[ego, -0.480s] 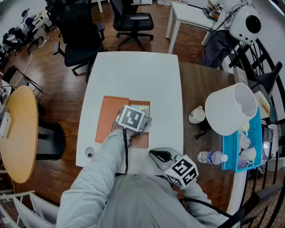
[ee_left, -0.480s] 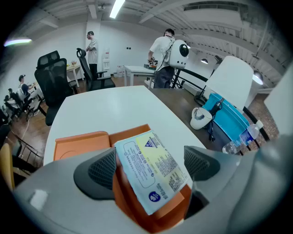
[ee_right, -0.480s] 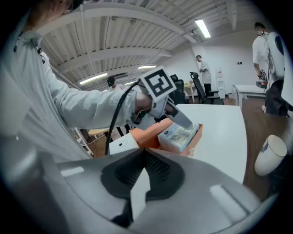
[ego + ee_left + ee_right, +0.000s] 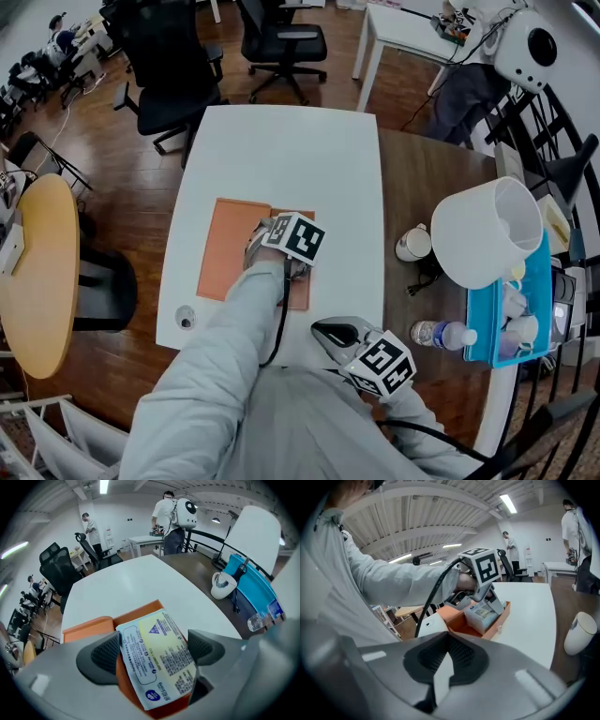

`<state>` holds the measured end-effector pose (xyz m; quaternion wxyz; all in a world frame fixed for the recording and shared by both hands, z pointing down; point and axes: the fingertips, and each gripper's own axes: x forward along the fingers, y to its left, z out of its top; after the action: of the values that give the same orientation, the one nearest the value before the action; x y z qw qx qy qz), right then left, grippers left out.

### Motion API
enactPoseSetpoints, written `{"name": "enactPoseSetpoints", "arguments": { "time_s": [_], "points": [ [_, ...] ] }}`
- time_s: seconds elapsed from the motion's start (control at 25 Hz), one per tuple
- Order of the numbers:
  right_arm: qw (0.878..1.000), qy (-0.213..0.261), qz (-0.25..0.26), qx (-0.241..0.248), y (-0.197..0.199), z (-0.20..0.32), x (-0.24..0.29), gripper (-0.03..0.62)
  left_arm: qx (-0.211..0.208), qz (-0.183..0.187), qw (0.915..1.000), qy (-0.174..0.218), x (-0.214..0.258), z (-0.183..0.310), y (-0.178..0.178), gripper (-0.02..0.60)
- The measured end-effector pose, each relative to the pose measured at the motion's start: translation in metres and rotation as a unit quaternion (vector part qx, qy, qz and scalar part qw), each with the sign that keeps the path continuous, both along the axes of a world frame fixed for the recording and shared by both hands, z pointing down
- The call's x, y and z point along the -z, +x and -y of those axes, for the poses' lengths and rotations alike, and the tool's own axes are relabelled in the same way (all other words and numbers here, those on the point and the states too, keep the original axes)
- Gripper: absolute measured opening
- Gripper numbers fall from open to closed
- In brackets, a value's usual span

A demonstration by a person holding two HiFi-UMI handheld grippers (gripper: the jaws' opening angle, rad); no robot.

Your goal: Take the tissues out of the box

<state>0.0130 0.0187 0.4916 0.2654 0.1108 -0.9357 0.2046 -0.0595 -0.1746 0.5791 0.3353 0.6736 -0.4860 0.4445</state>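
Note:
An orange box (image 4: 234, 253) lies open on the white table (image 4: 291, 159), its lid folded out to the left. In the left gripper view a pale yellow and white tissue pack (image 4: 159, 658) fills the gap between the pads of my left gripper (image 4: 152, 651), which press on its two long edges. The right gripper view shows that pack (image 4: 482, 616) tilted, one end raised above the box (image 4: 499, 618). My right gripper (image 4: 325, 329) hangs at the table's near edge, apart from the box. Its pads meet with nothing between them (image 4: 447, 656).
On the dark wooden desk to the right stand a white mug (image 4: 412, 244), a large white lampshade (image 4: 487, 230), a blue tray (image 4: 539, 281) and a water bottle (image 4: 448, 331). A small round object (image 4: 186, 320) sits at the table's near left corner. Office chairs (image 4: 281, 42) stand beyond the table.
My left gripper has shifted slightly right and tipped over the box, now covering the tissue pack from above. The right gripper has barely moved.

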Motion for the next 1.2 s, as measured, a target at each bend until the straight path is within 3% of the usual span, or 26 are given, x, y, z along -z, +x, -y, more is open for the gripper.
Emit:
{"name": "enactPoseSetpoints", "arguments": {
  "time_s": [0.48,0.64,0.8,0.88,1.0,1.2],
  "points": [
    [1.0,-0.005,0.009,-0.003,-0.002,0.0,0.0,0.002,-0.018,0.01,0.9997,0.014,0.008,-0.008,-0.007,0.418],
    [1.0,-0.01,0.013,-0.007,-0.003,0.001,0.0,0.002,-0.02,-0.016,0.9983,0.052,0.037,-0.009,-0.009,0.409],
    [1.0,-0.012,0.017,-0.016,-0.003,0.0,0.003,0.002,-0.055,-0.04,0.9926,0.1,0.089,-0.013,0.001,0.403],
    [1.0,-0.007,0.021,-0.015,-0.002,-0.001,0.01,0.002,-0.09,-0.063,0.9865,0.122,0.117,-0.017,0.019,0.403],
    [0.999,-0.001,0.031,-0.008,-0.001,-0.005,0.022,0.002,-0.193,-0.077,0.9679,0.142,0.14,-0.027,0.064,0.403],
    [0.999,-0.002,0.047,-0.012,0.009,-0.013,0.035,0.002,-0.366,-0.037,0.9257,0.09,0.101,-0.057,0.139,0.403]
  ]
}}
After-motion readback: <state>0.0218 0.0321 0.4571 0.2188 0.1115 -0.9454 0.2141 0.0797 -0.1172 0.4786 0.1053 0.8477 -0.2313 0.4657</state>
